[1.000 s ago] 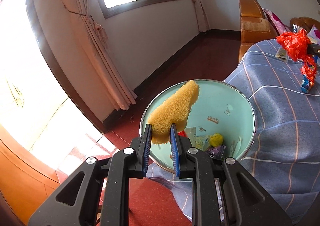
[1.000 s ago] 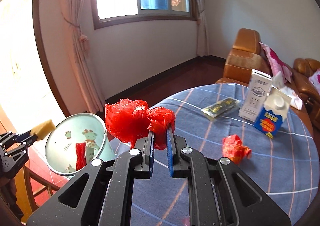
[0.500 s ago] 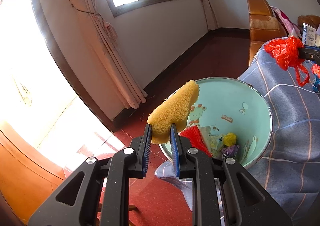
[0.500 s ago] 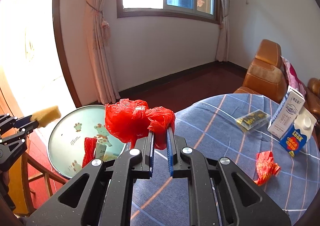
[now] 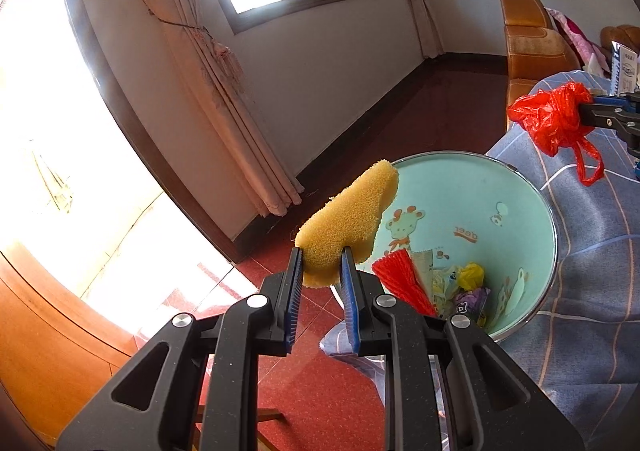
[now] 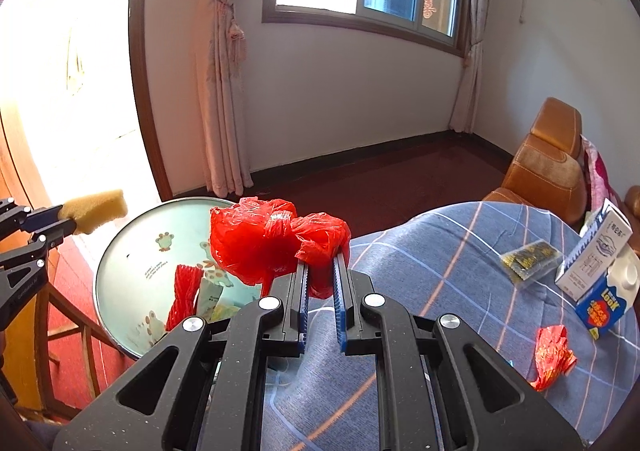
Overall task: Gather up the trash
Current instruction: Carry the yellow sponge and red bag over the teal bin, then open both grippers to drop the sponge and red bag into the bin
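In the left wrist view, the left claw (image 5: 322,271) was closed on the lower end of a yellow sponge (image 5: 347,220), whose free end reached over the near rim of the pale green bin (image 5: 516,207). It was probably held there so that letting go would drop it inside. The bin already contained a red pleated wrapper (image 5: 400,280) and other scraps. At the right edge, the right claw (image 5: 585,111) carried a crumpled red plastic bag (image 5: 554,122) above the table (image 5: 592,251) with its blue checked cloth, short of the bin.

In the right wrist view, the right claw (image 6: 320,271) was pinched shut on a fold of that bag, with most of the plastic bunched ahead of the fingers. Beyond it, the sponge hung near the far rim of the bin. Only this view showed what remained on the table: a red crumpled wrapper (image 6: 554,355), a blue milk carton (image 6: 608,301), a white carton (image 6: 596,251) and a clear packet (image 6: 528,260). Only the left view looked down to the bottom of the bin.
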`<state>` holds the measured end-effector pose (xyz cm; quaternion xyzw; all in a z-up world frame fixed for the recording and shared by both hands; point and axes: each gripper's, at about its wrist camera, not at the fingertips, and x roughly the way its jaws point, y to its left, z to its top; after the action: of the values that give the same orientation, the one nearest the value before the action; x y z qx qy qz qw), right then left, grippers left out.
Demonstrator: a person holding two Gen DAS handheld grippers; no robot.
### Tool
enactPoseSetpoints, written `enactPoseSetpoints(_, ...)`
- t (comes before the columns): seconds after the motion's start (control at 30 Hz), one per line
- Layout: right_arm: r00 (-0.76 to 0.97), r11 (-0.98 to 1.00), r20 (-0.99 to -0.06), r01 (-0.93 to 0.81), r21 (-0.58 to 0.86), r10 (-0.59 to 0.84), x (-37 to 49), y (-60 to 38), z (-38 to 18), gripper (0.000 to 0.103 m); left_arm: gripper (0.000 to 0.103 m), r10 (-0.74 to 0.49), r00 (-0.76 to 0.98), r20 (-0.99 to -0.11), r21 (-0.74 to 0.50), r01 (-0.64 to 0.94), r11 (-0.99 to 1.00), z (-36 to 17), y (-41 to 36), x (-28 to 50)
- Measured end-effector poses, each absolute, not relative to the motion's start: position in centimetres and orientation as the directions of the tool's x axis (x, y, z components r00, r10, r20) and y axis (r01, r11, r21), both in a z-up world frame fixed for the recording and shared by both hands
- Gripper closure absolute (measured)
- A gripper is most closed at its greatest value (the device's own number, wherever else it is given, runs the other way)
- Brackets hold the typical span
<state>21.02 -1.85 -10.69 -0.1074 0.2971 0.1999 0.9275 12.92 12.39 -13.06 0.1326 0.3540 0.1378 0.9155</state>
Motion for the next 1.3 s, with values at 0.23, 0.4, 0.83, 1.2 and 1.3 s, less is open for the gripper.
enactPoseSetpoints(0.23, 0.731, 0.883, -0.604, -0.461, -0.093, 0.318, 21.1, -0.7, -11.3, 0.091, 0.084, 0.344, 0.711, -0.613, 0.338, -0.157, 0.928, -13.0, 12.4, 12.9)
enactPoseSetpoints(0.4, 0.726, 0.878, -0.609, -0.469, -0.097, 0.32, 21.2, -0.3, -11.5, 0.091, 0.084, 0.339, 0.711, -0.616, 0.335, -0.153, 0.93, -13.1, 12.5, 13.0)
enactPoseSetpoints(0.83, 0.712, 0.869, -0.62, -0.486, -0.096, 0.329, 21.4, 0.6, -11.9, 0.091, 0.084, 0.33, 0.709, -0.623, 0.328, -0.146, 0.933, -13.3, 12.6, 13.2)
enactPoseSetpoints(1.2, 0.68, 0.847, -0.645, -0.524, -0.094, 0.349, 21.4, 2.1, -12.5, 0.065, 0.071, 0.282, 0.719, -0.635, 0.293, -0.113, 0.949, -13.5, 12.0, 13.0)
enactPoseSetpoints(1.3, 0.676, 0.847, -0.65, -0.524, -0.09, 0.349, 21.3, 2.1, -12.7, 0.063, 0.05, 0.282, 0.728, -0.624, 0.292, -0.118, 0.949, -13.4, 11.8, 12.9)
